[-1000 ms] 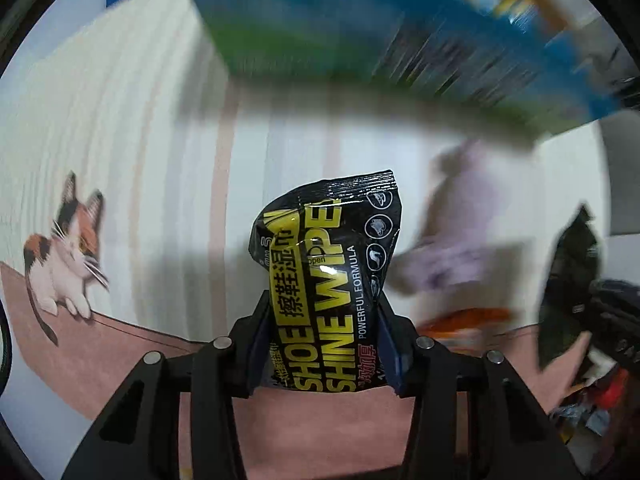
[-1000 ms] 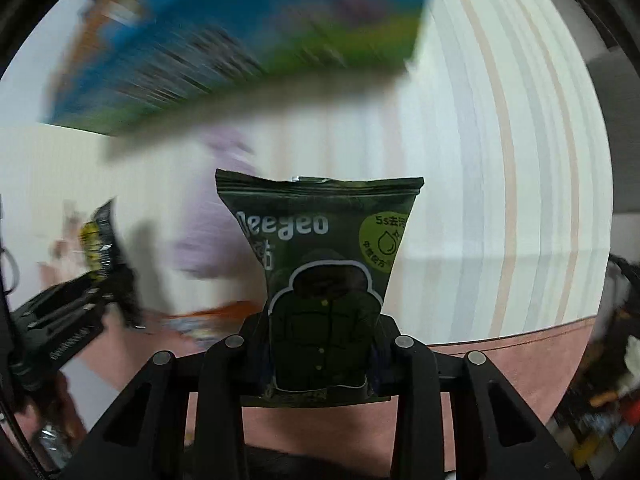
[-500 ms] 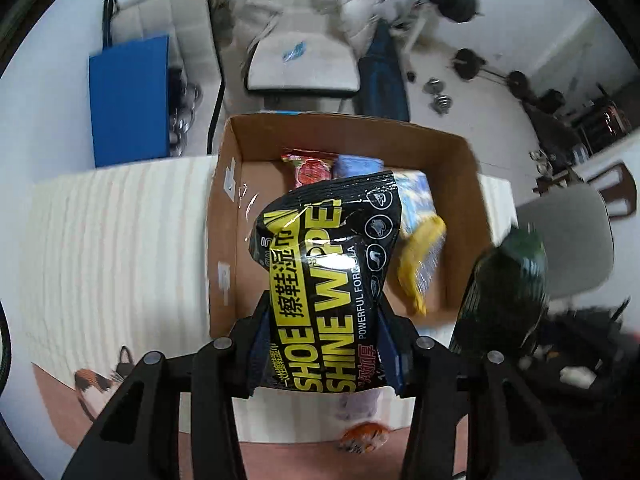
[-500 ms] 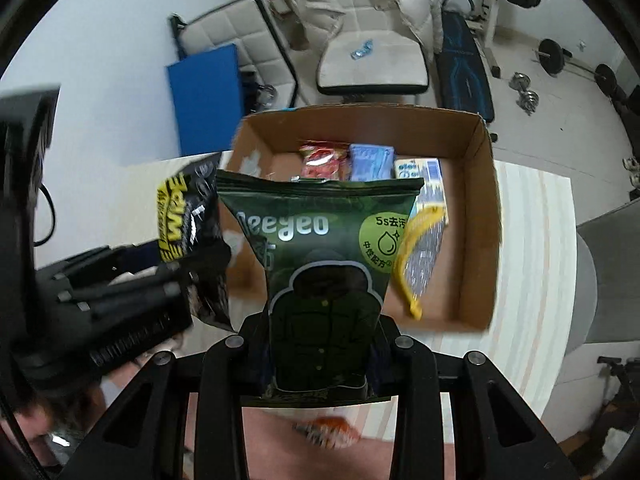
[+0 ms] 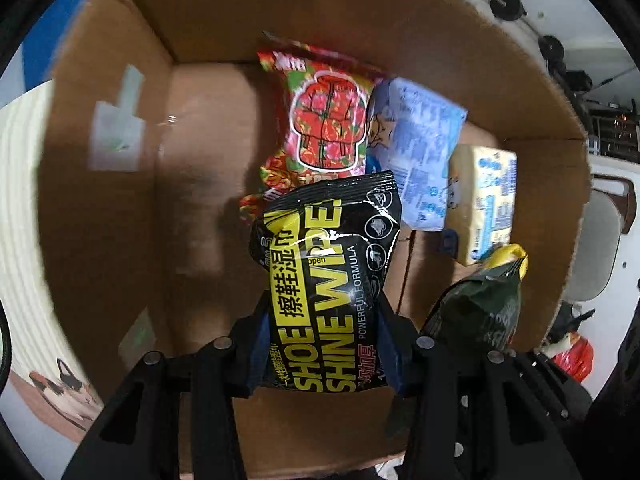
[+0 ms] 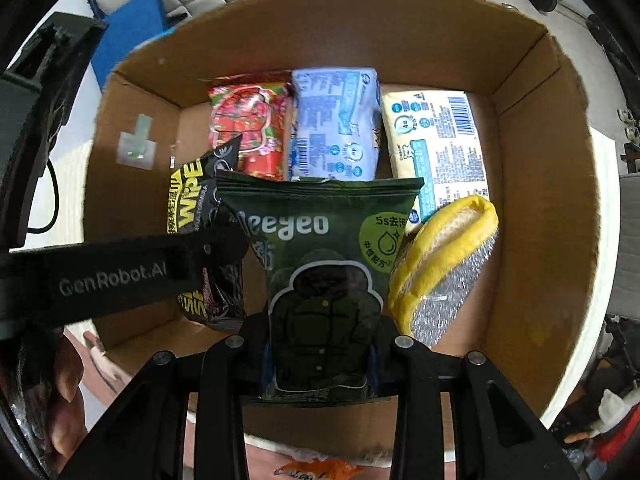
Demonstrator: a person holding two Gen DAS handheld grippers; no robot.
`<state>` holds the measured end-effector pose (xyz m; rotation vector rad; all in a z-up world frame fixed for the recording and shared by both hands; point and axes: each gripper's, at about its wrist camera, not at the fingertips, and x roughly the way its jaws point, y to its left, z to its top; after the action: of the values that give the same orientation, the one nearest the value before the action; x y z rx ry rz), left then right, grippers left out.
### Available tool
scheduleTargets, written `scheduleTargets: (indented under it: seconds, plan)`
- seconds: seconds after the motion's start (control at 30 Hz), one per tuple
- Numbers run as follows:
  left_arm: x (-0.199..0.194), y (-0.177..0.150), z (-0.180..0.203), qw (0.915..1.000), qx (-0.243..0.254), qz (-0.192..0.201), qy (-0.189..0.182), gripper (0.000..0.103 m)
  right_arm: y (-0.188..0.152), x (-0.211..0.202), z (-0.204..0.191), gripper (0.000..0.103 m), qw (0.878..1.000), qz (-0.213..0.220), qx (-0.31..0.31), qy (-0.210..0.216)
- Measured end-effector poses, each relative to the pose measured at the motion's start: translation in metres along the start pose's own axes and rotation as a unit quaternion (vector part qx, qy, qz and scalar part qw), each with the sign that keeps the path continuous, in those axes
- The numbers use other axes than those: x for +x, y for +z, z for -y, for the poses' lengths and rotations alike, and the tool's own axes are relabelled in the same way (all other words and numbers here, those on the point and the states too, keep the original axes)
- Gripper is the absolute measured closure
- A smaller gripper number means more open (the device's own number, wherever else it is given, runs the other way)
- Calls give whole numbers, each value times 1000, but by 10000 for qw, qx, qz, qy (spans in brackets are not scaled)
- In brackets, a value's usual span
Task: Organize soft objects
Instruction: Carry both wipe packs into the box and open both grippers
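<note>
My left gripper (image 5: 320,344) is shut on a black and yellow shoe shine wipes pack (image 5: 324,280), held inside the open cardboard box (image 5: 104,208). My right gripper (image 6: 318,356) is shut on a dark green wipes pack (image 6: 324,264), held inside the same box (image 6: 536,216). The black pack (image 6: 192,204) shows at the left in the right wrist view. The green pack (image 5: 480,308) shows at the right in the left wrist view.
In the box lie a red floral pack (image 6: 248,128), a light blue pack (image 6: 336,120), a cream and blue pack (image 6: 436,144) and a yellow and silver pouch (image 6: 444,268). The box's left half has bare floor (image 5: 192,208). A striped mat (image 5: 20,200) lies beneath.
Both grippers have moved forward and down from above the box into it, still holding their packs. The box now fills both views.
</note>
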<state>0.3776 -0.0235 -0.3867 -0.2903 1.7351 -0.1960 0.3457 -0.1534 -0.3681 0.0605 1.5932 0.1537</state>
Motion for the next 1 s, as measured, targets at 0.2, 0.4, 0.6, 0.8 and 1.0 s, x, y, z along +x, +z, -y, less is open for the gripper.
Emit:
scheduleTargets:
  seconds: [0.2, 0.4, 0.6, 0.8, 1.0]
  plan:
    - [19, 10, 1, 9996, -1, -231, -133, 59, 4, 11, -1, 67, 9998, -136, -36, -138]
    - [37, 13, 4, 9989, 110, -429, -180, 57, 8, 23, -2, 66, 9993, -275, -26, -234]
    - [44, 0, 6, 9976, 186, -670, -10, 36, 6, 15, -2, 34, 9988, -237, -87, -411]
    - [18, -12, 13, 9986, 342, -201, 336, 9, 3, -6, -6, 12, 9988, -140, -45, -458]
    - [-10, -48, 16, 9955, 427, 416, 732, 6, -17, -24, -3, 0, 9988, 51, -42, -478]
